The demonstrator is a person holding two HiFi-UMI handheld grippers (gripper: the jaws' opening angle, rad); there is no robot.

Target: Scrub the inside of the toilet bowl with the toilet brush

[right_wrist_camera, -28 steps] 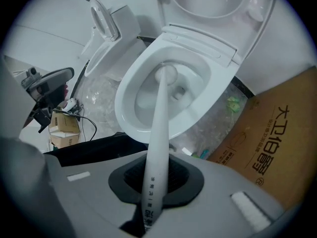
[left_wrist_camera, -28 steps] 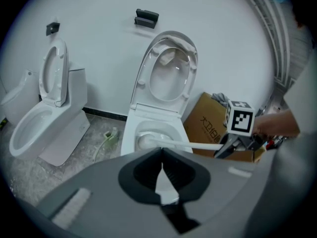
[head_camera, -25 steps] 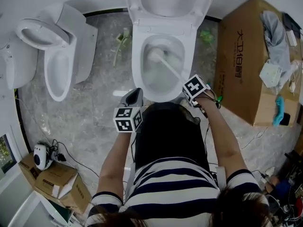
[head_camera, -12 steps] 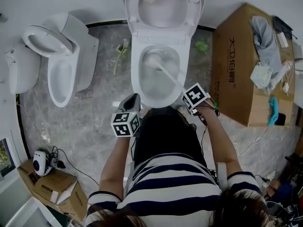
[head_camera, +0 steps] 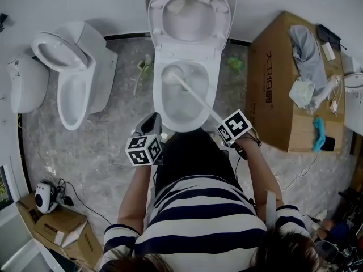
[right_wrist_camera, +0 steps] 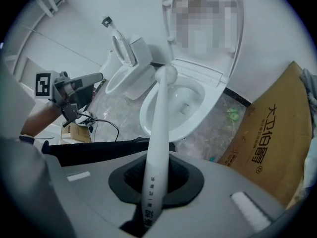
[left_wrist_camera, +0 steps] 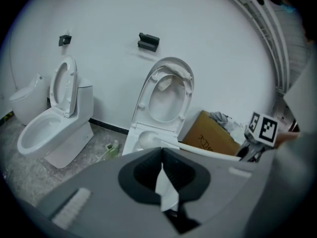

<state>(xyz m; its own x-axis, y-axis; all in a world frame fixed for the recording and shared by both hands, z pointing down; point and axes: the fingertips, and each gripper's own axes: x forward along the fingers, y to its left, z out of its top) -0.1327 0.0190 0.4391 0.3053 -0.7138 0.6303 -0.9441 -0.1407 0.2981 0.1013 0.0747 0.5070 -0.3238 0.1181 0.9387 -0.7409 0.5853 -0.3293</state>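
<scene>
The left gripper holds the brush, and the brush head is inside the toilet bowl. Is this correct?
Not quite. The right gripper, not the left, holds the brush, as the right gripper view shows. The brush head is indeed inside the bowl.

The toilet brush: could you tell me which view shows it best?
The head view: the whole toilet brush shows, head in the bowl, handle running to the right gripper. The right gripper view foreshortens it; the left gripper view catches only part beyond its jaws.
</scene>
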